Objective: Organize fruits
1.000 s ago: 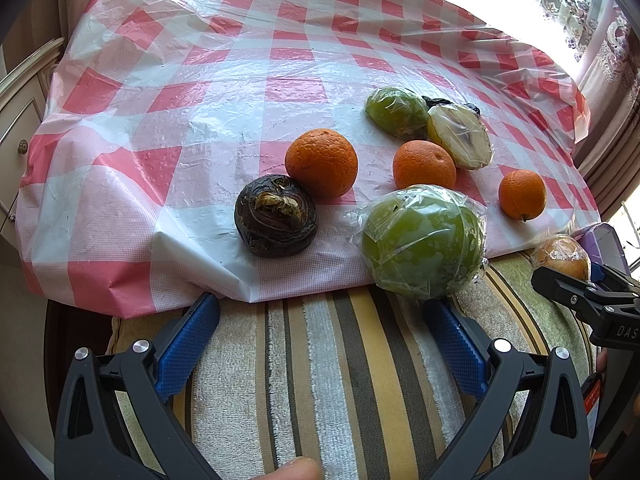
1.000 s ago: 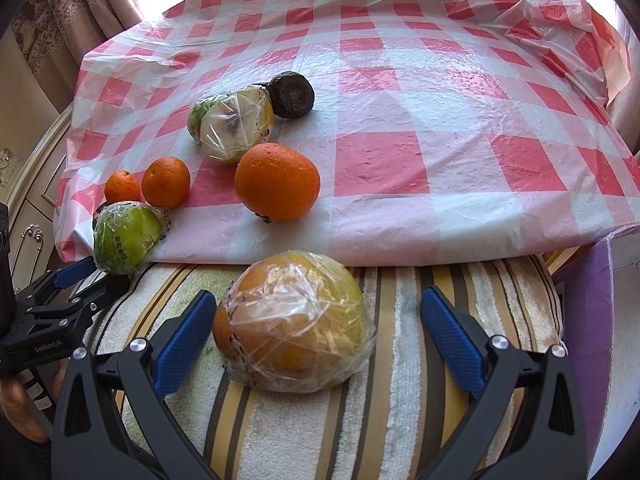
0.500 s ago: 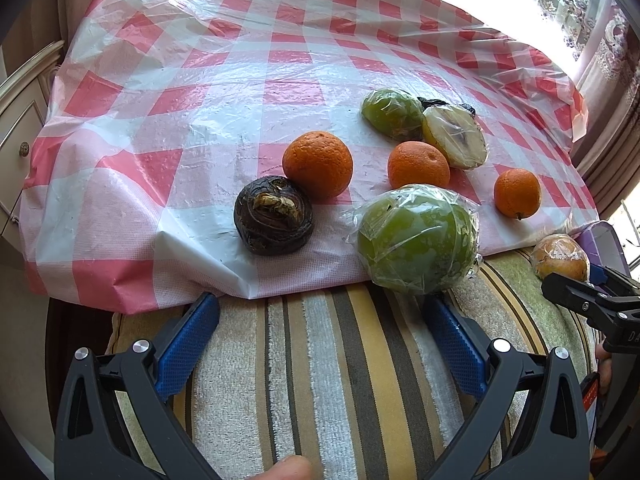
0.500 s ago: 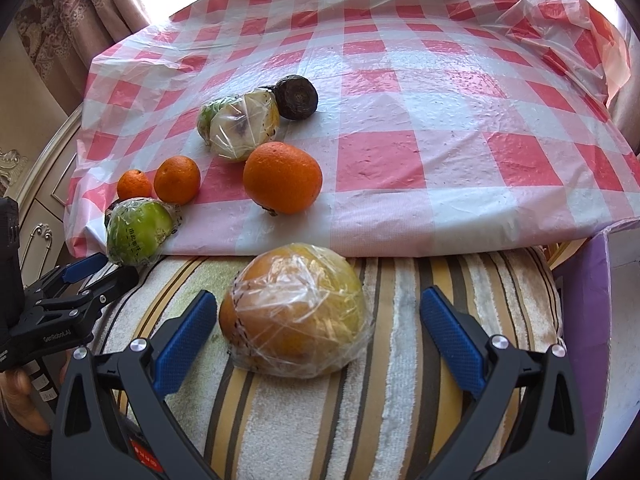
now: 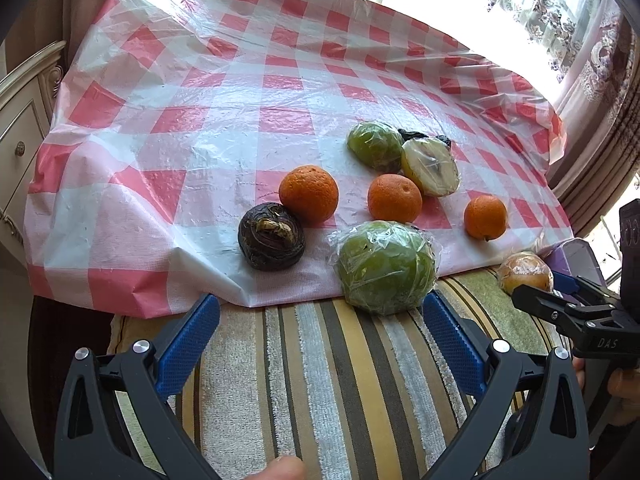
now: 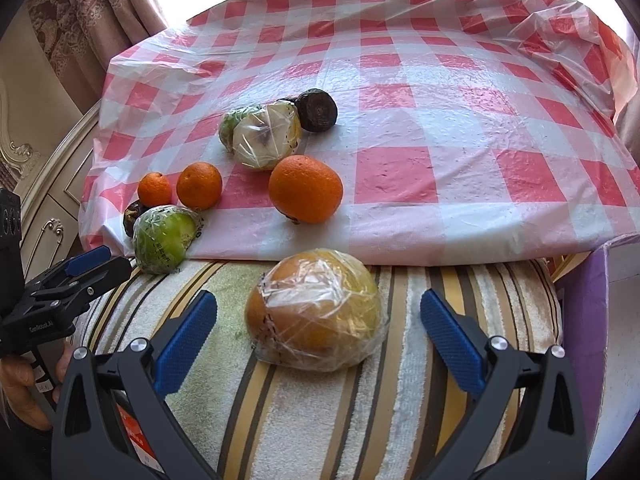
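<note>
On the red-checked cloth point(image 5: 224, 92) lie three oranges point(image 5: 309, 193), a dark wrinkled fruit point(image 5: 272, 236), a wrapped green fruit point(image 5: 375, 145) and a wrapped cut fruit point(image 5: 430, 166). A large wrapped green fruit point(image 5: 386, 266) rests at the cloth's near edge, just ahead of my open left gripper point(image 5: 320, 340). On the striped towel point(image 6: 360, 420), a wrapped orange-yellow fruit point(image 6: 316, 310) sits between the fingers of my open right gripper point(image 6: 318, 332), untouched by them. A second dark fruit point(image 6: 317, 105) lies behind the cut one. Each gripper shows at the other view's edge.
A cream cabinet point(image 5: 20, 132) stands left of the table. Curtains point(image 5: 592, 52) hang behind at the window. A purple box point(image 6: 580, 320) sits right of the towel. Hands hold both gripper handles.
Both grippers have pulled back a little, so the fruits sit farther ahead in each view. The jaws have stayed open and no fruit has moved.
</note>
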`<action>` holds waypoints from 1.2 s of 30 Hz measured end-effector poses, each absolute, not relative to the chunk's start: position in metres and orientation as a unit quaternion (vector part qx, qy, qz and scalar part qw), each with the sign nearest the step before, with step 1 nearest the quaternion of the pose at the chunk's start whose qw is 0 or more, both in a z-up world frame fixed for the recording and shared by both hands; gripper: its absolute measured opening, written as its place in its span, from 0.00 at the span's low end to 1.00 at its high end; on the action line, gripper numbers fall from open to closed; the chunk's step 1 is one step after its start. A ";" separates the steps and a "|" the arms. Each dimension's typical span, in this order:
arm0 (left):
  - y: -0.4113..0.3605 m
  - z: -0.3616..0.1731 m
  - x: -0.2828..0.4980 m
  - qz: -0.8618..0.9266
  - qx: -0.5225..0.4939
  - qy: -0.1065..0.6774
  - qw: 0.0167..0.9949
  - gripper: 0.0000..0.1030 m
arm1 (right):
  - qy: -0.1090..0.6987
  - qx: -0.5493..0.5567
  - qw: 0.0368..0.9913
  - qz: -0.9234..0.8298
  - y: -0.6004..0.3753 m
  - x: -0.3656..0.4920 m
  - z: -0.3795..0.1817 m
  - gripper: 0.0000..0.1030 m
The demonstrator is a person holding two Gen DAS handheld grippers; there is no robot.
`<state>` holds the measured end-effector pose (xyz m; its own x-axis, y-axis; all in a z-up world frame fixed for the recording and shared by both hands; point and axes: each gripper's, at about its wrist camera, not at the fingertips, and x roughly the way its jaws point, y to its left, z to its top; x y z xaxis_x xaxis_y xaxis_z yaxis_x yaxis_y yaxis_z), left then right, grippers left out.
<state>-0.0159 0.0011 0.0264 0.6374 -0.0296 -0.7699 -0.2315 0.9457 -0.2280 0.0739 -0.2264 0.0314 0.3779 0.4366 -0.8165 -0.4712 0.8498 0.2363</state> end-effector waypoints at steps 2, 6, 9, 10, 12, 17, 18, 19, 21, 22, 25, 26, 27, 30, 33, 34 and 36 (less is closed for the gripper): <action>0.006 0.028 -0.017 0.059 -0.167 0.420 0.890 0.96 | 0.480 -0.019 0.833 0.275 -0.225 0.073 0.033 0.98; 0.008 0.030 -0.016 0.066 -0.167 0.415 0.892 0.96 | 0.473 -0.048 0.834 0.278 -0.219 0.069 0.034 0.77; 0.015 0.034 -0.016 0.087 -0.167 0.406 0.894 0.94 | 0.471 -0.058 0.834 0.282 -0.217 0.067 0.033 0.67; 0.017 0.035 -0.016 0.093 -0.166 0.405 0.894 0.94 | 0.469 -0.060 0.836 0.278 -0.218 0.066 0.034 0.61; 0.022 0.035 -0.015 0.102 -0.166 0.405 0.893 0.92 | 0.468 -0.057 0.836 0.280 -0.220 0.067 0.034 0.61; 0.018 0.036 -0.008 0.117 -0.124 0.410 0.896 0.75 | 0.460 -0.053 0.840 0.284 -0.223 0.065 0.036 0.61; 0.017 0.036 -0.007 0.119 -0.116 0.411 0.896 0.74 | 0.457 -0.051 0.841 0.285 -0.224 0.064 0.036 0.61; 0.017 0.036 -0.005 0.117 -0.116 0.412 0.896 0.73 | 0.456 -0.050 0.842 0.285 -0.225 0.064 0.037 0.61; 0.015 0.036 -0.002 0.117 -0.102 0.417 0.896 0.71 | 0.453 -0.047 0.844 0.284 -0.228 0.063 0.039 0.61; 0.013 0.035 0.001 0.120 -0.089 0.422 0.894 0.67 | 0.452 -0.043 0.845 0.283 -0.230 0.064 0.040 0.61; 0.015 0.030 0.008 0.123 -0.070 0.439 0.888 0.56 | 0.449 -0.036 0.849 0.278 -0.237 0.064 0.042 0.61; 0.016 0.029 0.010 0.121 -0.067 0.442 0.886 0.55 | 0.448 -0.034 0.850 0.276 -0.240 0.064 0.043 0.61; 0.017 0.027 0.012 0.116 -0.065 0.447 0.885 0.54 | 0.448 -0.033 0.850 0.275 -0.242 0.065 0.043 0.61; 0.015 0.024 0.018 0.110 -0.052 0.455 0.882 0.52 | 0.447 -0.027 0.852 0.271 -0.247 0.065 0.044 0.61; 0.013 0.021 0.021 0.101 -0.054 0.462 0.879 0.38 | 0.446 -0.022 0.854 0.266 -0.253 0.066 0.044 0.61; 0.011 0.021 0.021 0.102 -0.049 0.462 0.879 0.37 | 0.446 -0.020 0.855 0.264 -0.255 0.065 0.045 0.61; 0.011 0.023 0.020 0.105 -0.051 0.463 0.878 0.37 | 0.444 -0.016 0.856 0.262 -0.259 0.065 0.046 0.61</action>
<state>0.0196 0.0114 0.0226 0.5487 0.1373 -0.8247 -0.2321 0.9727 0.0074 0.0653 -0.2588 0.0464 0.4673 0.4350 -0.7697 -0.4635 0.8619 0.2057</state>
